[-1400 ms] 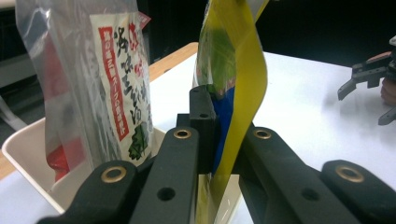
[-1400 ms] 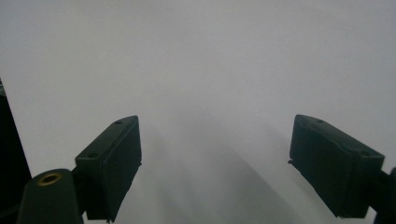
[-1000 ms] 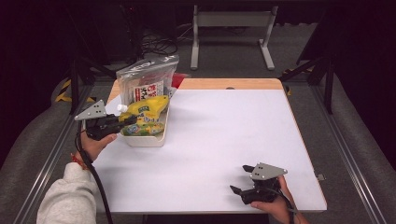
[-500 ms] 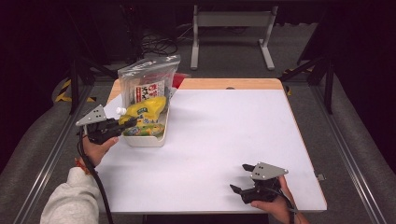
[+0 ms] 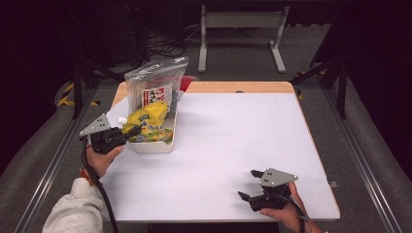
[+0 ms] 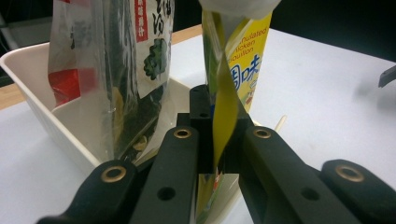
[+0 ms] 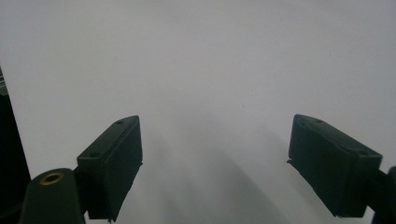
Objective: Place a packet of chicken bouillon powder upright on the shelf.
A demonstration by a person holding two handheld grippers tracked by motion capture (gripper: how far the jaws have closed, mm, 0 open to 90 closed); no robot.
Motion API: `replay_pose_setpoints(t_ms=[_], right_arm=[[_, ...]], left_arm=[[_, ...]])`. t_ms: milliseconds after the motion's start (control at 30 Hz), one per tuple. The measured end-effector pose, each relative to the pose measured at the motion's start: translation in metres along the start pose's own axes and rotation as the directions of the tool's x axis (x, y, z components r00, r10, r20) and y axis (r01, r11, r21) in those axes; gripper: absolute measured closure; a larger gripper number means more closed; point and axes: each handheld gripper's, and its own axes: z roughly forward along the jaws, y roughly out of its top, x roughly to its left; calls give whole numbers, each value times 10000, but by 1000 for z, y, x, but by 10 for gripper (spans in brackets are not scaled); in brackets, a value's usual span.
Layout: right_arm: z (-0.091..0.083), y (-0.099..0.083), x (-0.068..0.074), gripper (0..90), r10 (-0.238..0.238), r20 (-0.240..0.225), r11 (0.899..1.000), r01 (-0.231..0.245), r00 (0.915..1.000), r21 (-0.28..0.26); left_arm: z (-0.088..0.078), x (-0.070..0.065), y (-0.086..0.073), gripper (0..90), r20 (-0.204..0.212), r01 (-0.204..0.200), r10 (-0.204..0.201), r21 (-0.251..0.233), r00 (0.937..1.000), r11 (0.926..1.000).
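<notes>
Yellow pouch [image 5: 148, 119] sits pinched by its edge in the left gripper [image 5: 127, 134], which is clenched on it; the left gripper view shows the thin yellow-green seam of the pouch [image 6: 224, 116] squeezed between the two black jaws, with the printed face rising above them. The pouch lies tilted over the near-left part of the white tray [image 5: 160, 145], its white cap pointing toward the left edge of the surface [image 5: 233, 141]. Compared with a second ago, the left hand [image 5: 99, 158] has sunk a little and drawn slightly toward the person, so the pouch now rests lower over the tray, partly covering the green packet [image 5: 158, 135] inside it; the grip on the pouch has not changed. Behind the pouch, a clear bag with a red-and-white label [image 5: 155, 90] stands upright in the far end of the tray, just as it did before. The right gripper [image 5: 252, 187] rests on the near-right part of the surface, well apart from the tray, in the same spot as earlier; the right gripper view shows its jaws spread wide over bare white surface with nothing between them.
</notes>
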Motion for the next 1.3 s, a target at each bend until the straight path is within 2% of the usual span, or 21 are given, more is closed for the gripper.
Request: replay_pose_setpoints(t_ms=[600, 700, 800, 867, 900, 933, 1067, 1167, 1233, 1300], right_arm=[[0, 1, 0, 176, -72, 37, 10000, 72, 10000, -58], [-1, 1, -1, 176, -79, 107, 9999, 80, 9999, -69], [-2, 1, -1, 176, -44, 149, 9999, 45, 9999, -103], [-2, 1, -1, 176, -47, 173, 9999, 49, 9998, -119], [-2, 1, -1, 175, -33, 185, 9999, 36, 9998, -129], [-3, 1, -2, 175, -21, 189, 9999, 24, 9998, -140], [-4, 2, -3, 173, -19, 286, 9996, 27, 9996, -264], [-5, 3, -3, 173, -146, 449, 9996, 158, 9989, -251], [-5, 4, -3, 173, -178, 443, 9995, 189, 9989, -261], [-5, 4, -3, 173, -222, 452, 9993, 235, 9987, -296]], left_arm=[[1, -2, -6, 842, -328, 162, -163, -33, 9993, 9999], [1, -4, -5, 833, -500, 133, -133, 7, 9987, 9999], [1, -6, -5, 815, -537, 263, -276, -240, 9982, 9994], [1, -9, -3, 802, -727, 187, -202, -209, 9971, 9996], [1, -10, -3, 794, -738, 322, -344, -296, 9967, 9990], [0, -10, -2, 790, -835, 223, -248, -311, 9962, 9993], [-5, -14, 0, 730, -940, 242, -296, -585, 9951, 9980], [-9, -18, 1, 682, -1158, 223, -301, -683, 9928, 9974], [-12, -20, 2, 633, -1456, 235, -336, -705, 9888, 9972], [-14, -21, 2, 586, -1519, 259, -366, -716, 9877, 9971]])
